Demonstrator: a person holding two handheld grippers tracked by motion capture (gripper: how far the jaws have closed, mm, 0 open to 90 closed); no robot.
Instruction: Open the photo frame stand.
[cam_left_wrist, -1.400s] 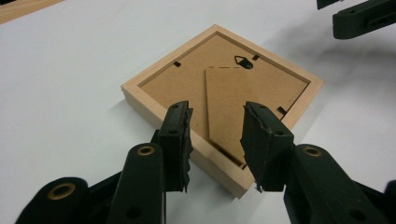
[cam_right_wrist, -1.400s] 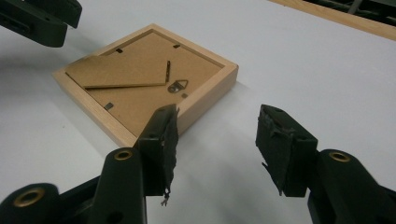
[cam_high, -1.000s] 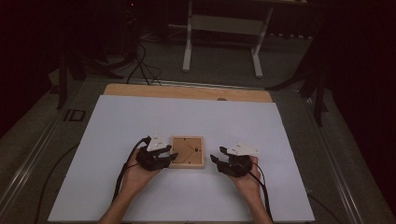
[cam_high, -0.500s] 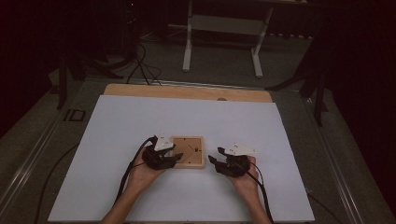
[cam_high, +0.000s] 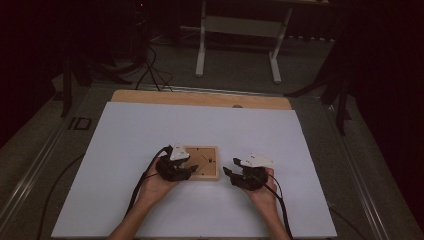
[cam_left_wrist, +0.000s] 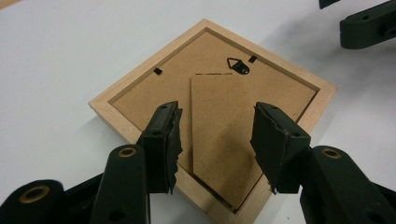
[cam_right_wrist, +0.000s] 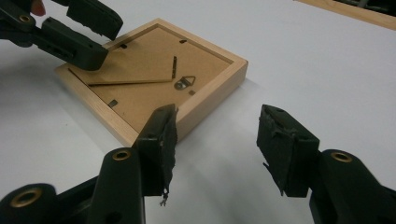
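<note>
We see the frame (cam_high: 201, 162) face down on the desk (cam_high: 125, 130). Our left gripper (cam_left_wrist: 217, 140) hovers over its back, jaws wide, empty. Our right gripper (cam_right_wrist: 217, 147) sits just beside it, also wide open, empty.

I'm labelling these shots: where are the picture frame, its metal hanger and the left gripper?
picture frame (cam_left_wrist: 116, 114), left gripper view, on its wooden rim.
metal hanger (cam_left_wrist: 238, 66), left gripper view, on its triangular loop.
left gripper (cam_left_wrist: 215, 140), left gripper view, midway between its fingertips.

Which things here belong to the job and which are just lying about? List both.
In the job:
picture frame, lying face down
left hand-held gripper, open over the frame's back
right hand-held gripper, open beside the frame

Just lying about:
white table sheet
metal stand on the floor behind
floor cables
</note>
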